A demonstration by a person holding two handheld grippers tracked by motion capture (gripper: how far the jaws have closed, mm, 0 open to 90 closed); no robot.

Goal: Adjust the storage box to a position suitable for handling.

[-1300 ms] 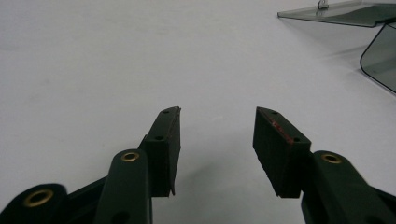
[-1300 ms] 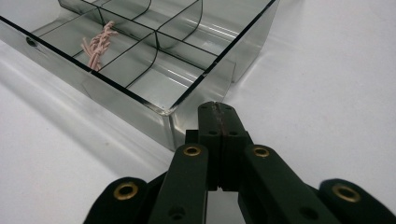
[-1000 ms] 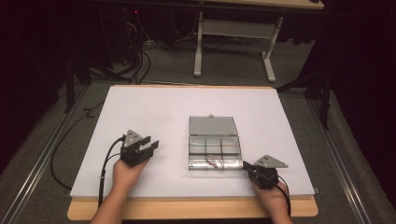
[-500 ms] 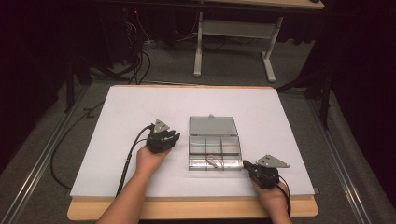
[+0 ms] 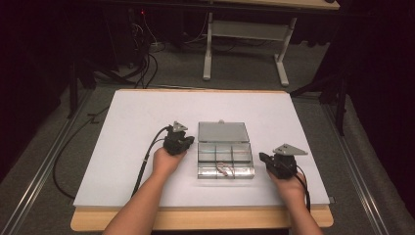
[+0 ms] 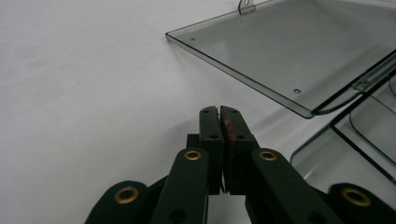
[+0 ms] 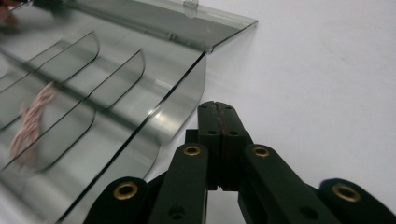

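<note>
A clear plastic compartment box (image 5: 225,159) lies open in the middle of the white table, its lid (image 5: 223,132) folded back flat. A small pinkish twisted cord (image 5: 224,168) rests in a front compartment, and it is also blurred at the left of the right gripper view (image 7: 30,122). My left gripper (image 5: 189,140) sits at the box's left side, near the lid corner (image 6: 289,51). Its jaws have just been closing and now stand shut (image 6: 219,112) with nothing between them. My right gripper (image 5: 263,157) is shut and empty (image 7: 218,108), just off the box's right wall (image 7: 182,107).
The white table top (image 5: 132,122) has bare room to the left, right and behind the box. Its wooden front edge (image 5: 195,218) runs below my forearms. Cables trail from both grippers, and a metal stand (image 5: 244,29) is on the floor beyond the table.
My left hand has moved right to the box's left side and its jaws have closed. My right hand has shifted slightly farther up the table beside the box.
</note>
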